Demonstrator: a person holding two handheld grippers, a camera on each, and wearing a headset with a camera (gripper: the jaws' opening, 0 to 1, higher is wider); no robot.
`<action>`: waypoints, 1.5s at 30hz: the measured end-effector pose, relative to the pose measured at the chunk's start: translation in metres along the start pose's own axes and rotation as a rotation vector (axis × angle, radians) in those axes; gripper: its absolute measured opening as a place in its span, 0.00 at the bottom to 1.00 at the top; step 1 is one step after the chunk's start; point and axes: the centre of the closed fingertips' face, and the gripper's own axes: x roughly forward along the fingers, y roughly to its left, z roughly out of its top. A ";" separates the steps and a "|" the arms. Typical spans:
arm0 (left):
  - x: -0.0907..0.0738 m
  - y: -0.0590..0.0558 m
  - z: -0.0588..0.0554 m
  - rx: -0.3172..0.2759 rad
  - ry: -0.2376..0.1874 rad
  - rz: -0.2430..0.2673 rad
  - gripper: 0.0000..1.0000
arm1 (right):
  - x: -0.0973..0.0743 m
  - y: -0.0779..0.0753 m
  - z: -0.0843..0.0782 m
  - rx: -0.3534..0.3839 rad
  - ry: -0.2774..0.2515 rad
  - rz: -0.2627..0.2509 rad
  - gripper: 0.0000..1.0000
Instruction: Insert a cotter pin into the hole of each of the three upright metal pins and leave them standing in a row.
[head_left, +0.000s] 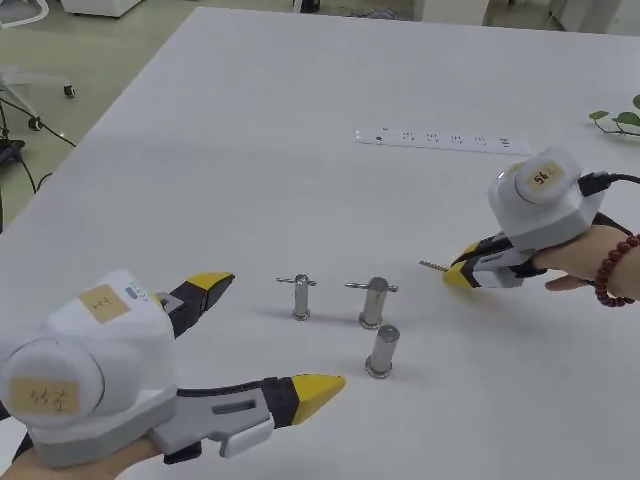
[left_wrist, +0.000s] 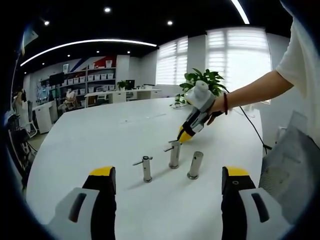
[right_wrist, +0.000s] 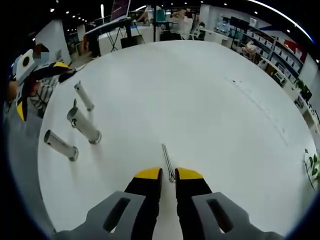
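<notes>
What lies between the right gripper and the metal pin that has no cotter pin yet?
In the head view, bare table separates the right gripper from the unpinned metal pin; the cotter pin juts from the gripper's shut jaws.

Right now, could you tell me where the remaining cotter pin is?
The cotter pin is clamped in the right tool, just right of the three upright metal pins in the head view.

Three upright pins (head_left: 372, 303), two with cotters (head_left: 296, 282)
</notes>
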 end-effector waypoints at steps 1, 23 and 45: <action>0.000 0.000 0.000 -0.001 0.001 -0.001 0.87 | 0.000 0.000 0.000 -0.005 0.004 0.000 0.12; -0.002 0.002 -0.001 0.004 0.013 -0.005 0.85 | 0.002 0.000 0.000 -0.157 0.106 0.002 0.03; 0.001 -0.002 0.007 0.019 0.029 -0.025 0.79 | -0.029 0.008 0.016 -0.288 0.031 -0.079 0.02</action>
